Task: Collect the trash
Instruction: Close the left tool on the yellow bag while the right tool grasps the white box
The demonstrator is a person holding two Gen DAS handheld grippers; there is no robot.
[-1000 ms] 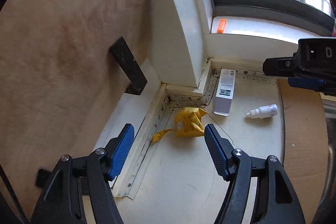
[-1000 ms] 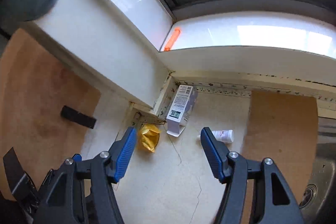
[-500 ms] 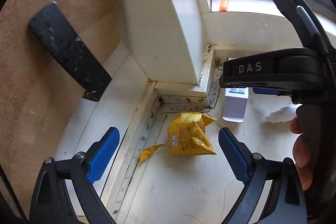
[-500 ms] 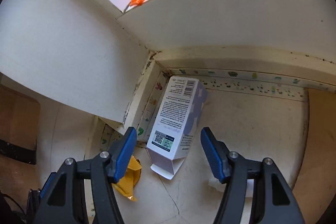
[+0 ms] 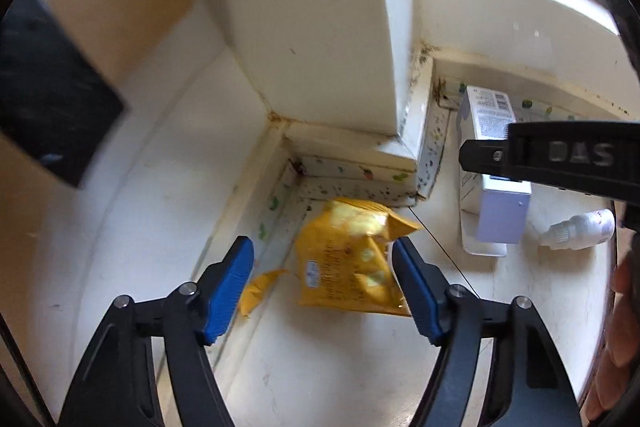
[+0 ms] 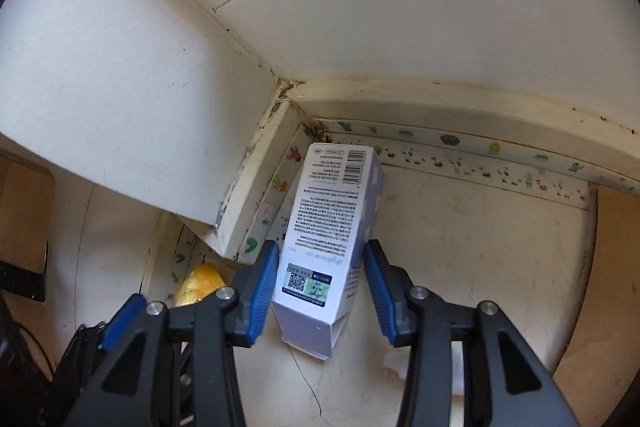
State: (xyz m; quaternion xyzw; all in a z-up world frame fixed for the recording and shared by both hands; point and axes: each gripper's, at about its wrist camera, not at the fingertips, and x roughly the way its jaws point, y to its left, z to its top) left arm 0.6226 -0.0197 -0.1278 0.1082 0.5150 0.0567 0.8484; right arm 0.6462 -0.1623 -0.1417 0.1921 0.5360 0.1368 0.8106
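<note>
Left gripper (image 5: pixel 322 281): jaws closing; yellow wrapper (image 5: pixel 352 263) lies between them, ungripped.
Right gripper (image 6: pixel 320 281): jaws closing around carton (image 6: pixel 332 227), right pad apart.
Carton axis: six to twelve o'clock.

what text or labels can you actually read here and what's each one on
"DAS": raised letters on the right gripper body, in the left wrist view.
White carton: barcode, QR code and dense small print, too small to read.
Yellow packet: dark print, blurred, unreadable.
Small white bottle: reddish label mark, unreadable.
</note>
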